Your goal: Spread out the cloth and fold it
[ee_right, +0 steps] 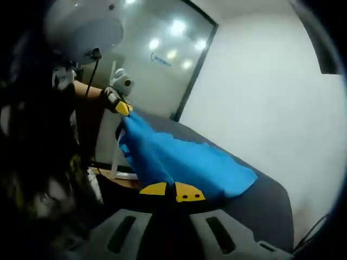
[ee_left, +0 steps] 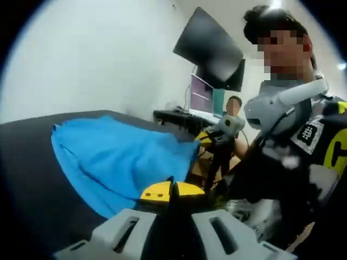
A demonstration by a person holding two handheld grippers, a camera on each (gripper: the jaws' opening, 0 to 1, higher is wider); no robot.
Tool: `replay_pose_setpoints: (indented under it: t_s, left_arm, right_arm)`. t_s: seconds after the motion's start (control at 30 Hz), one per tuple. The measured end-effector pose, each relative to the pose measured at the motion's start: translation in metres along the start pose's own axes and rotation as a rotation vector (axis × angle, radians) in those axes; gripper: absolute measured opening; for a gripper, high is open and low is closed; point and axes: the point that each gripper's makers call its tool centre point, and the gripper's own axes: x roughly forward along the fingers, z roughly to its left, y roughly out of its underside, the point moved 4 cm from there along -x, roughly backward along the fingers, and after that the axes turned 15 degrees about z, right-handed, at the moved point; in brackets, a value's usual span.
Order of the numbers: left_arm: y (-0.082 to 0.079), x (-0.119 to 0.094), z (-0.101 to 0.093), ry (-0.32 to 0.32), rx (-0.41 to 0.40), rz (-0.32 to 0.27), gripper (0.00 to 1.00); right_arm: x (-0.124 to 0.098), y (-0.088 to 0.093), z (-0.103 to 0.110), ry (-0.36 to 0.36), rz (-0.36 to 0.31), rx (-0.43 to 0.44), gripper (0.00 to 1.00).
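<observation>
Cloth [ee_left: 116, 157] stretches blue over the dark table [ee_left: 32, 179], both grippers' fingers pinched on its near edge

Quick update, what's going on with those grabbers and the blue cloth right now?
Left gripper and right gripper each shut on a cloth corner. Blue cloth stretched between them, far end on dark table. Nothing in the way.

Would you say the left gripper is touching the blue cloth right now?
Touching. In the left gripper view, the left gripper has its yellow-tipped jaws shut on the edge of the blue cloth, with no gap showing.
</observation>
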Motion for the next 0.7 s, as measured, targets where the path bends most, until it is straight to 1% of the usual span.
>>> replay_pose_setpoints:
  t_s: [0.03,0.07,0.13,0.17,0.2,0.27,0.3,0.33,0.37,0.4,0.43,0.47,0.5,0.53,0.57,0.6,0.63,0.67,0.7]
  left_arm:
    - [0.0,0.001,0.0,-0.002,0.03,0.026,0.05]
    - [-0.001,0.007,-0.004,-0.003,0.056,0.062,0.05]
    - [-0.004,0.008,-0.002,-0.007,0.079,0.076,0.05]
    - [-0.004,0.009,0.002,-0.026,0.085,0.094,0.06]
    - [-0.004,0.01,0.01,-0.066,0.09,0.105,0.06]
    - [-0.005,0.01,0.03,-0.169,0.089,0.088,0.09]
    - [-0.003,0.011,0.035,-0.191,0.113,0.088,0.12]
    - [0.001,0.011,0.035,-0.18,0.139,0.092,0.16]
    - [0.003,0.011,0.035,-0.171,0.136,0.093,0.21]
    - [0.005,0.012,0.03,-0.135,0.143,0.092,0.28]
    - [0.006,0.013,0.022,-0.086,0.154,0.079,0.36]
    - [0.005,0.014,0.016,-0.065,0.156,0.073,0.44]
    - [0.004,0.015,0.014,-0.082,0.163,0.071,0.52]
    - [-0.001,0.02,0.014,-0.106,0.185,0.05,0.57]
    - [-0.004,0.027,0.019,-0.156,0.187,0.043,0.6]
    - [-0.004,0.035,0.023,-0.192,0.206,0.068,0.63]
    - [-0.003,0.042,0.026,-0.215,0.234,0.105,0.62]
    - [-0.002,0.047,0.03,-0.223,0.269,0.132,0.61]
    - [-0.004,0.051,0.031,-0.229,0.299,0.126,0.6]
  right_arm:
    - [-0.001,-0.001,-0.001,0.002,-0.004,0.005,0.01]
    - [-0.002,-0.003,-0.003,0.007,-0.012,0.013,0.01]
    - [-0.001,-0.004,-0.007,0.018,-0.018,0.023,0.01]
    - [-0.001,-0.004,-0.01,0.026,-0.017,0.027,0.01]
    - [0.001,-0.004,-0.013,0.035,-0.017,0.04,0.01]
    - [0.005,-0.003,-0.018,0.048,-0.012,0.072,0.01]
    - [0.006,-0.002,-0.021,0.056,-0.013,0.09,0.01]
    - [0.008,-0.003,-0.023,0.06,-0.017,0.102,0.01]
    - [0.01,-0.003,-0.025,0.062,-0.02,0.111,0.01]
    - [0.011,-0.003,-0.026,0.062,-0.019,0.122,0.01]
    - [0.011,-0.002,-0.027,0.061,-0.02,0.128,0.01]
    - [0.012,-0.001,-0.026,0.059,-0.021,0.129,0.01]
    - [0.011,0.0,-0.026,0.057,-0.021,0.127,0.01]
    - [0.012,0.0,-0.026,0.052,-0.022,0.124,0.01]
    - [0.012,0.001,-0.026,0.048,-0.024,0.124,0.01]
    - [0.013,0.002,-0.026,0.043,-0.026,0.126,0.01]
    - [0.013,0.003,-0.026,0.04,-0.026,0.13,0.01]
    - [0.014,0.004,-0.026,0.039,-0.024,0.133,0.01]
    - [0.014,0.005,-0.026,0.041,-0.023,0.135,0.01]
